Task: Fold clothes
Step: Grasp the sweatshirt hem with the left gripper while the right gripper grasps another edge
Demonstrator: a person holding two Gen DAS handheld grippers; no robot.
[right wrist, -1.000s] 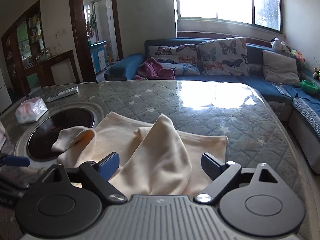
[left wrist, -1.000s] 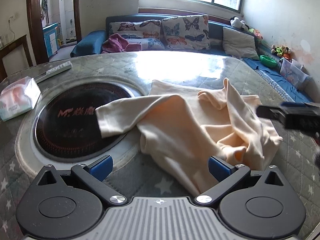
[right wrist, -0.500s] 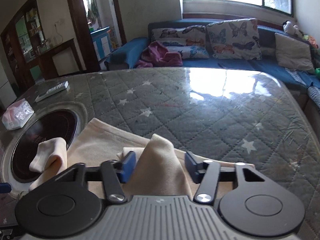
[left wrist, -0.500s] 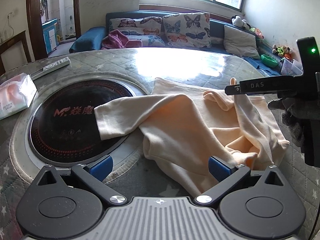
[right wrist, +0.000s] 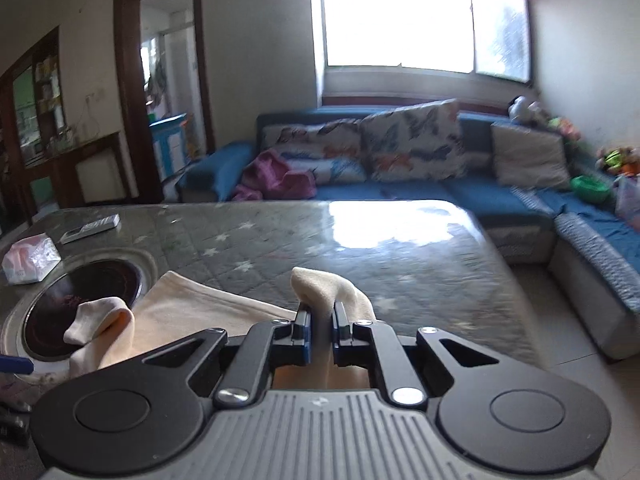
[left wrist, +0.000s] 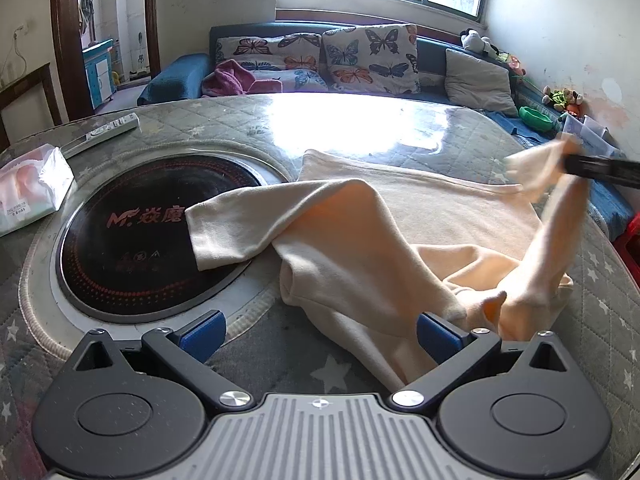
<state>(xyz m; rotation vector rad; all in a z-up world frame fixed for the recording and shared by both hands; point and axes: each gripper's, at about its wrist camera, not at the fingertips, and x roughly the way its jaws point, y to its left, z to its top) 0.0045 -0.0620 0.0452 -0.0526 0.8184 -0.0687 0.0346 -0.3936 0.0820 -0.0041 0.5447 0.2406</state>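
On table (left wrist: 248, 120): right claw (right wrist: 320, 322) pinching cream garment (left wrist: 400, 232); left claw (left wrist: 318, 334) spread.

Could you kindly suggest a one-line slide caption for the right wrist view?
Right gripper shut on a cream garment, lifting its fold above the quilted table.

The shirt (left wrist: 360, 236) is looking like soft, matt cream knit cloth; the tabletop (left wrist: 340, 120) is showing quilted grey fabric under a glossy sheet that is throwing back window glare; the hob (left wrist: 132, 236) is gleaming as smooth black glass; the left tool (left wrist: 318, 336) is showing matt black plastic, blue pads and shiny metal screws.
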